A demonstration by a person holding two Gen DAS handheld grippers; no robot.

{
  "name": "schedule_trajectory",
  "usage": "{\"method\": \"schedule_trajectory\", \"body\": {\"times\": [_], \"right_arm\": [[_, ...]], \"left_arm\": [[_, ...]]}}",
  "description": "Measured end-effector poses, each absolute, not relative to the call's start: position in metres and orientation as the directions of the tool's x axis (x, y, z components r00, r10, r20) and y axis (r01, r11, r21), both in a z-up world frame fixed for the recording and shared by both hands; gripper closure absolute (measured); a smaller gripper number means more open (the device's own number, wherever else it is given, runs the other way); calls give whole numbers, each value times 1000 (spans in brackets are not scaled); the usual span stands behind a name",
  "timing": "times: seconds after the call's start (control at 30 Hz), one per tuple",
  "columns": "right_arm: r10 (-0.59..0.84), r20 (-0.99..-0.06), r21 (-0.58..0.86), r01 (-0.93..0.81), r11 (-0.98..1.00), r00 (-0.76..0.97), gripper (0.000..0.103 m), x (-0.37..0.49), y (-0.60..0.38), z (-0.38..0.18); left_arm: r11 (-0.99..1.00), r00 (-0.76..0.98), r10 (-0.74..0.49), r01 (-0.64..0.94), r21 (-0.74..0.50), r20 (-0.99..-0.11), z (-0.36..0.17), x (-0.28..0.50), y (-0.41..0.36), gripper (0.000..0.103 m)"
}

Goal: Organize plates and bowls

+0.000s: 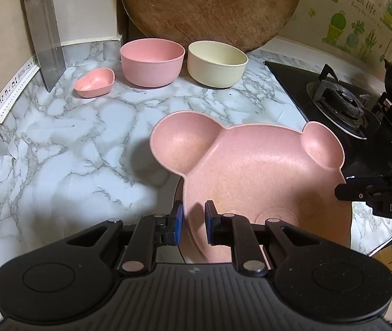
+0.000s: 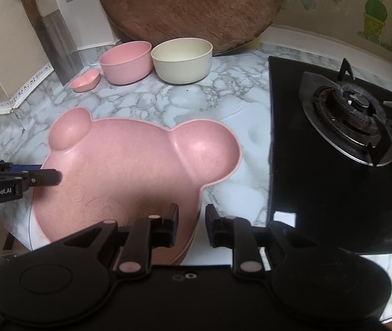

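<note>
A pink bear-shaped plate (image 1: 251, 171) with two round ear wells lies low over the marble counter, near its front edge. My left gripper (image 1: 193, 215) is shut on the plate's left rim, the blue pads on either side of the wall. My right gripper (image 2: 191, 215) straddles the opposite rim of the plate (image 2: 129, 165); its jaws stand open, and counter shows between the outer finger and the rim. Each gripper's tip shows in the other's view: the right gripper (image 1: 342, 191) and the left gripper (image 2: 55, 176). A second rim shows just beneath the plate at its near edge.
At the back stand a pink bowl (image 1: 151, 62), a cream bowl (image 1: 216, 63) and a small pink heart dish (image 1: 94, 82). A cleaver (image 1: 45, 55) and a round wooden board (image 1: 209, 8) lean on the wall. A black gas hob (image 2: 347, 138) lies to the right.
</note>
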State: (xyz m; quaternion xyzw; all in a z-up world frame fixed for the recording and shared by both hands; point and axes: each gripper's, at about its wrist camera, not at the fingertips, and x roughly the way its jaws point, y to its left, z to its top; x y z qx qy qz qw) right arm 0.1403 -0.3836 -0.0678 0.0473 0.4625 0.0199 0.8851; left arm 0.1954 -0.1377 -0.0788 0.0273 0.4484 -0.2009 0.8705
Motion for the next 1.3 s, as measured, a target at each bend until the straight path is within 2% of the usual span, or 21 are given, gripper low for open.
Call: {"method": "schedule_trajectory", "body": {"times": [0.17, 0.37, 0.47, 0.6, 0.7, 0.9, 0.97, 1.03, 1.17, 1.23, 1.3], "right_arm": [[82, -810, 115, 21, 993, 581, 80, 135, -384, -61], [110, -794, 135, -4, 991, 598, 67, 126, -371, -47], [125, -779, 139, -25, 990, 615, 60, 123, -362, -35], [135, -749, 136, -49, 989, 648, 36, 118, -350, -17], [149, -733, 140, -67, 988, 664, 34, 116, -341, -6], [154, -701, 129, -89, 988, 696, 15, 111, -323, 11], [149, -696, 127, -84, 988, 703, 10, 111, -319, 15], [142, -691, 123, -78, 989, 709, 7, 112, -316, 20], [143, -706, 139, -62, 988, 693, 5, 120, -312, 26], [148, -715, 153, -53, 987, 683, 3, 126, -312, 28], [160, -720, 167, -55, 984, 675, 2, 130, -312, 29]], "left_arm": [[914, 523, -332, 383, -132, -785, -73, 189, -133, 87], [900, 534, -363, 414, -138, -764, -59, 177, -130, 87], [892, 551, -380, 430, -137, -743, -47, 170, -129, 87], [882, 567, -406, 448, -145, -717, -32, 163, -126, 87], [878, 582, -428, 448, -166, -692, -23, 159, -121, 83], [887, 620, -423, 434, -161, -661, -8, 155, -109, 67], [891, 635, -417, 425, -157, -650, -3, 154, -104, 46], [899, 660, -404, 414, -142, -634, 2, 152, -100, 36], [905, 671, -393, 404, -133, -629, 11, 156, -95, 33], [909, 672, -384, 394, -134, -633, 14, 160, -93, 25], [910, 672, -387, 388, -146, -632, 16, 164, -91, 25]]}}
